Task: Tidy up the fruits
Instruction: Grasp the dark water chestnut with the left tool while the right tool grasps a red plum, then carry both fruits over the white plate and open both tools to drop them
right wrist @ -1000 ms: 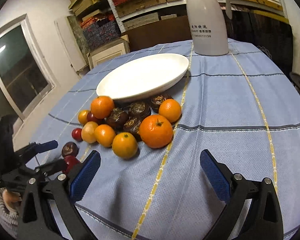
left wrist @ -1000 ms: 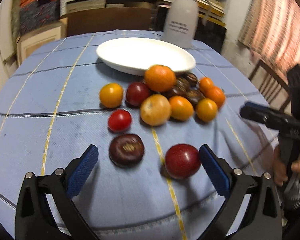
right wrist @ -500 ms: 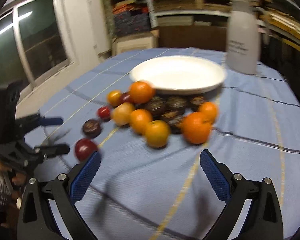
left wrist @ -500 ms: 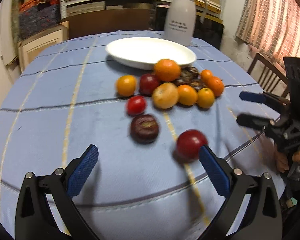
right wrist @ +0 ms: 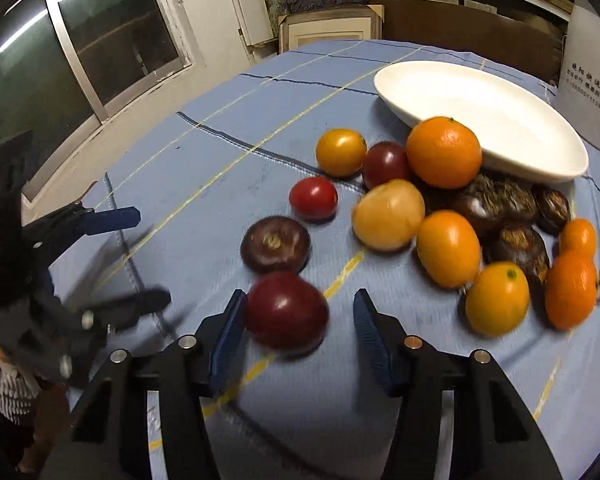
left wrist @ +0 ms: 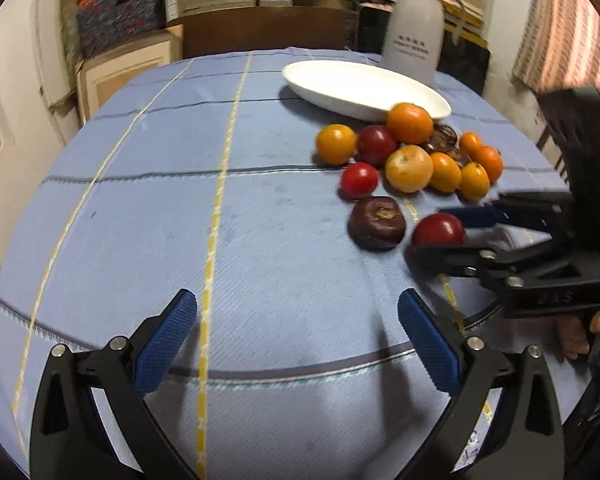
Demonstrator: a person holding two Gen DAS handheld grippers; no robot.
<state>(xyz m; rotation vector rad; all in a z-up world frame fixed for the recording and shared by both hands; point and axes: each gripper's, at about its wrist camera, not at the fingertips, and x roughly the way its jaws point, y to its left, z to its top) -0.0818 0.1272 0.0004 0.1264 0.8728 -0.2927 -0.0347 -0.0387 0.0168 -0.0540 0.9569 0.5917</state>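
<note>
Low in the right wrist view, the right gripper (right wrist: 300,320) has just been closing around a dark red round tomato (right wrist: 286,310). Its left blue pad touches the fruit; the right pad stands just clear, so nothing is pinched. The left gripper (left wrist: 296,340) hangs spread wide over bare blue checked tablecloth (left wrist: 140,200) at the bottom of its own frame, holding nothing. Just beyond the tomato lies a flat dark purple fruit (right wrist: 275,244), then a small bright red tomato (right wrist: 313,199). Right of centre sits a heap of oranges (right wrist: 444,152) and brown chestnuts (right wrist: 496,200). Farther up right rests the white oval dish (right wrist: 540,160), empty.
</note>
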